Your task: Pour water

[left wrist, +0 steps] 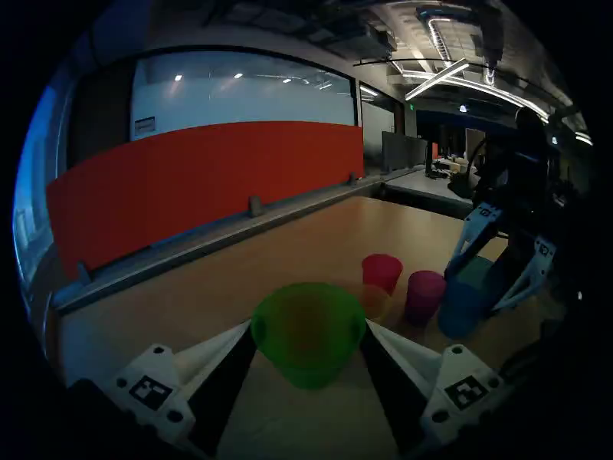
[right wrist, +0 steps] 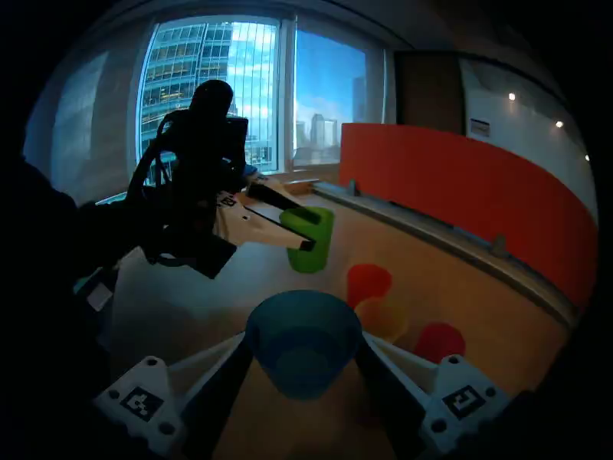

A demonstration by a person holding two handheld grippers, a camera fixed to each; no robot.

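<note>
Left gripper [left wrist: 309, 328]: fingers [left wrist: 203, 360] white, inner faces black, each base bearing a black-and-white square marker [left wrist: 149, 391]; right gripper [right wrist: 304, 340] finished alike. Green cup [left wrist: 309, 349] translucent, bright green. Blue cup [right wrist: 304, 364] translucent, mid-blue. Toward the table's [left wrist: 291, 245] right edge: red cup [left wrist: 381, 270], orange cup [left wrist: 375, 301], magenta cup [left wrist: 424, 295]. Table top plain tan wood tone. Partition [left wrist: 207, 180] along its far edge solid orange-red, unpatterned.

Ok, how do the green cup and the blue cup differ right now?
1. The green cup sits between the left gripper's fingers; the blue cup sits between the right gripper's.
2. The blue cup is close beside the magenta cup; the green cup is farther from it.
Shared: both are translucent tumblers, upright, mouths open upward. I cannot tell whether either holds water.
</note>
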